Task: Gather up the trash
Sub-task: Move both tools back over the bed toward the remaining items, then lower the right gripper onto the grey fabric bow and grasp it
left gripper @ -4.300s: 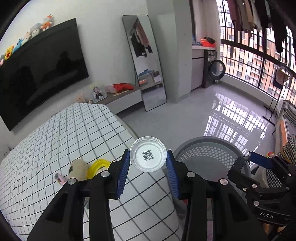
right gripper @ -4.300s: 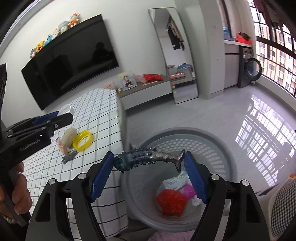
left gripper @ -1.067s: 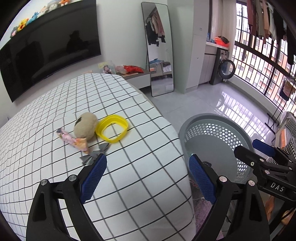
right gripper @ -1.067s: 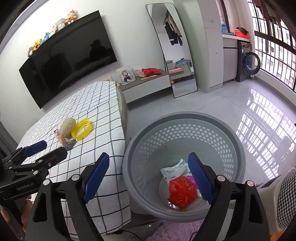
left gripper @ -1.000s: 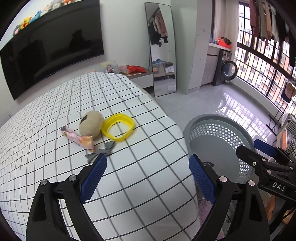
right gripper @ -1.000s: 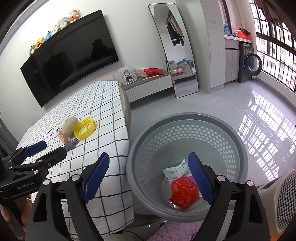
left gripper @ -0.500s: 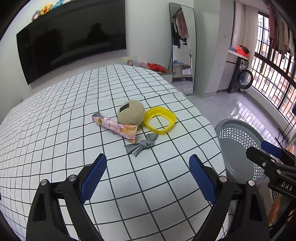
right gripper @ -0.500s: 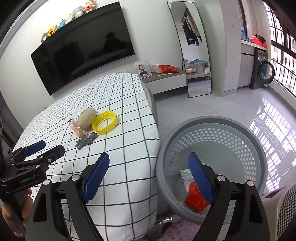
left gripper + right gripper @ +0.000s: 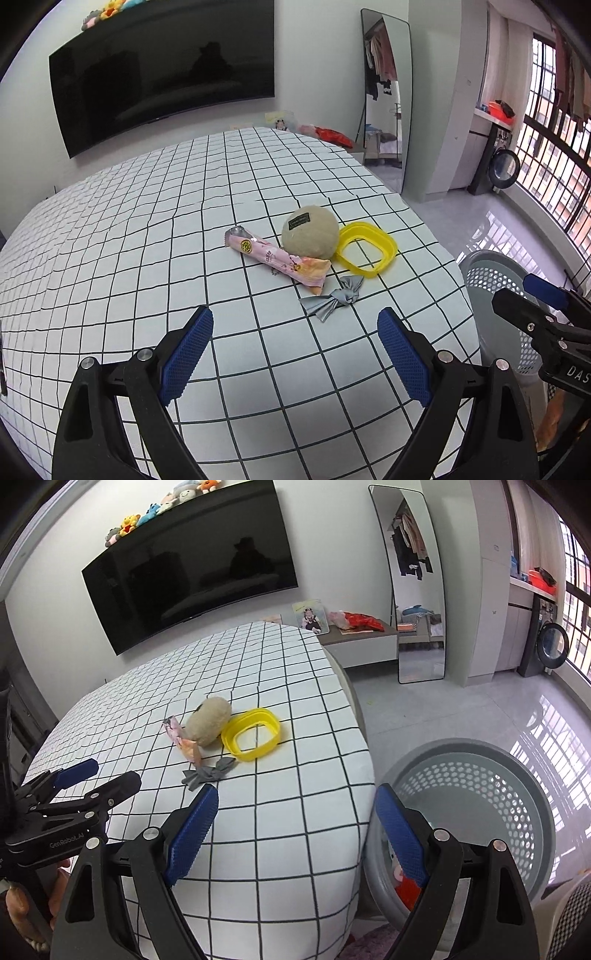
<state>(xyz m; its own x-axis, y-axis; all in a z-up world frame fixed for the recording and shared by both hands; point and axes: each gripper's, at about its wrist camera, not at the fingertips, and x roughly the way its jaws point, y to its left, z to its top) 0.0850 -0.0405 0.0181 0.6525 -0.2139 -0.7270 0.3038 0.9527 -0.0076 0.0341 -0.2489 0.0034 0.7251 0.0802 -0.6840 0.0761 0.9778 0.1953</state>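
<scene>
On the checked bed cover [image 9: 147,258] lie a pink snack wrapper [image 9: 277,260], a beige plush ball [image 9: 309,231], a yellow ring [image 9: 365,251] and a grey crumpled wrapper [image 9: 334,297]. My left gripper [image 9: 295,354] is open and empty, hovering just short of the grey wrapper. My right gripper [image 9: 295,834] is open and empty over the bed's corner, beside the grey perforated basket [image 9: 517,801]. The same pile shows in the right wrist view: ball [image 9: 208,722], ring [image 9: 253,734], grey wrapper [image 9: 208,771]. Red trash [image 9: 408,886] lies in the basket.
A black TV [image 9: 162,74] hangs on the far wall, with a standing mirror [image 9: 384,92] to its right. A low cabinet [image 9: 362,642] with clutter stands past the bed. The shiny floor [image 9: 461,709] lies to the right, with a washing machine [image 9: 552,650] by the window.
Both grippers let go of their trash over the basket and now stand open. They have swung left from the basket toward the bed; the pile has come nearer in both views.
</scene>
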